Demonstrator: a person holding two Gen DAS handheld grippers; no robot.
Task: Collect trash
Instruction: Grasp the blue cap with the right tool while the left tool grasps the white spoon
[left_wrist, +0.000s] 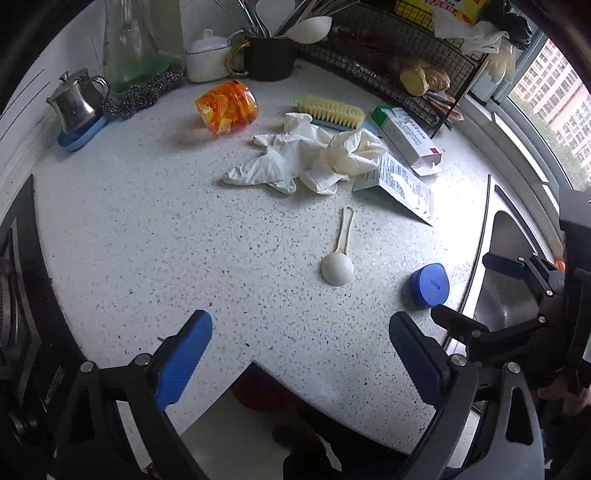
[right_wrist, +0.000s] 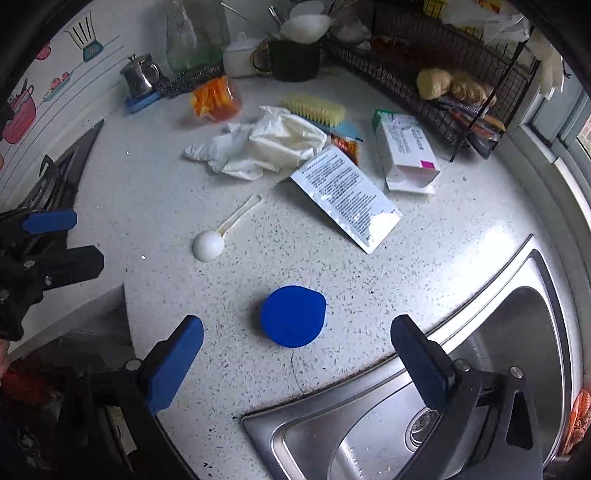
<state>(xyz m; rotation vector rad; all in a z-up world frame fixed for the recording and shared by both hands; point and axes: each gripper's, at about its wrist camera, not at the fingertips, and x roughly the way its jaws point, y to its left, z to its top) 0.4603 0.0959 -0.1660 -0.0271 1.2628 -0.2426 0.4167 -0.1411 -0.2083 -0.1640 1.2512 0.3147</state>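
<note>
a speckled kitchen counter (right_wrist: 155, 173) strewn with trash awaits clearing: crumpled white gloves (left_wrist: 306, 155) lie near the back beside a yellow scrub brush (left_wrist: 330, 110), with a printed foil sachet (right_wrist: 347, 192) and an opened white carton (right_wrist: 406, 155) just to their right. nearer the edge sit a white plastic scoop (right_wrist: 210, 242) and a blue cap (right_wrist: 293, 315), the cap close to the rim of the steel sink (right_wrist: 509, 354).

the right gripper (right_wrist: 295, 350) hangs over the counter edge with the blue cap lying ahead of and between its blue pads (right_wrist: 177, 358), not touching them. to take the cap cleanly, the sensible course would be to come down square over it, one pad on either side of its low wall, and close only once both pads sit at counter level; a tilted approach risks flicking it toward the sink.

both claws stand wide apart and hold nothing. the left gripper (left_wrist: 301, 354) hovers further back, empty, roughly facing the scoop (its intended target cannot be told from this angle). the orange jar (left_wrist: 227, 107) lies tipped on its side at the rear.
</note>
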